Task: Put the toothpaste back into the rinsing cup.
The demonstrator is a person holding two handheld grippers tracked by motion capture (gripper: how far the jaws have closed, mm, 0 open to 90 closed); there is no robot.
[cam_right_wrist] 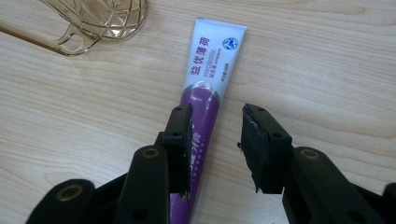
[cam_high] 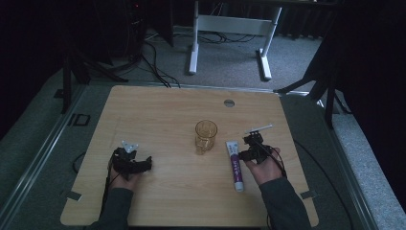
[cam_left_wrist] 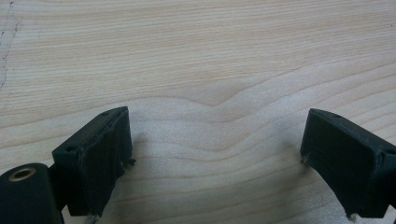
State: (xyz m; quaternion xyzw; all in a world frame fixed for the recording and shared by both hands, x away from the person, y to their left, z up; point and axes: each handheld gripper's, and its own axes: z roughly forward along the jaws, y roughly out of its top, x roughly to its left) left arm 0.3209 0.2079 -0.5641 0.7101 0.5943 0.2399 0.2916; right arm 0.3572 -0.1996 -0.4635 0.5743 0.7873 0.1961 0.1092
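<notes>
**Both grippers parted over the table**

The left gripper [cam_high: 143, 164] rests wide open above bare table [cam_high: 167, 110]. The right gripper [cam_right_wrist: 215, 140], jaws parted and empty, hovers over a purple-and-white toothpaste tube [cam_right_wrist: 208, 91] lying flat just beside an amber glass mug [cam_high: 206, 136].

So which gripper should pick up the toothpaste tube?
Right. The right gripper hangs open right over the toothpaste tube, one jaw overlapping it. The left gripper sits open over bare table, farther away.

Wooden table [cam_high: 158, 110]: mug [cam_high: 206, 136], toothpaste tube [cam_high: 234, 165], toothbrush [cam_high: 259, 128]
</notes>
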